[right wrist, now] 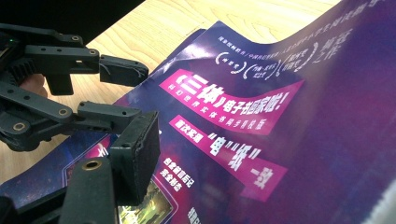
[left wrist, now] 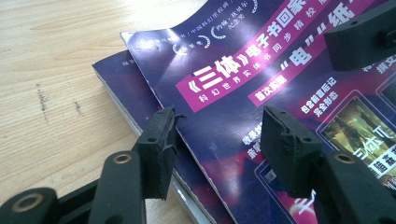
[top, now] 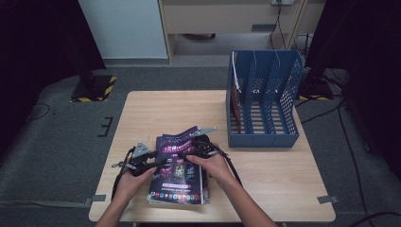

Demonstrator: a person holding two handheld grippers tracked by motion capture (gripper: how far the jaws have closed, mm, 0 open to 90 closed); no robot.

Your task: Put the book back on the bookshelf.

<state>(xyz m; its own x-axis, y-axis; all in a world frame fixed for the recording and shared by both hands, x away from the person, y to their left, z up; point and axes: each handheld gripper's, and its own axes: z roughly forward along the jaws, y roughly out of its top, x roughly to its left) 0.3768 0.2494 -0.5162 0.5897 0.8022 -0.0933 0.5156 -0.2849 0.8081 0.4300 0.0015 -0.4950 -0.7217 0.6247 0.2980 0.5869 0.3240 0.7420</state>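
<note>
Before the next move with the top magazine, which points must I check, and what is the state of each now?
1. Left tongs open across the top magazine's edge: ok.
2. Left tongs not yet shut on the cover: ok.
3. Right tongs grip on the cover: cannot tell; one jaw is visible in the right gripper view.
4. Cover's far corner lifted and curled: ok.
5. Lower magazine flat on the table: ok.
6. Blue file rack upright, middle and right slots free: ok.

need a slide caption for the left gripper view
Left gripper, jaws open, straddling the edge of a purple magazine on the wooden table.
</note>
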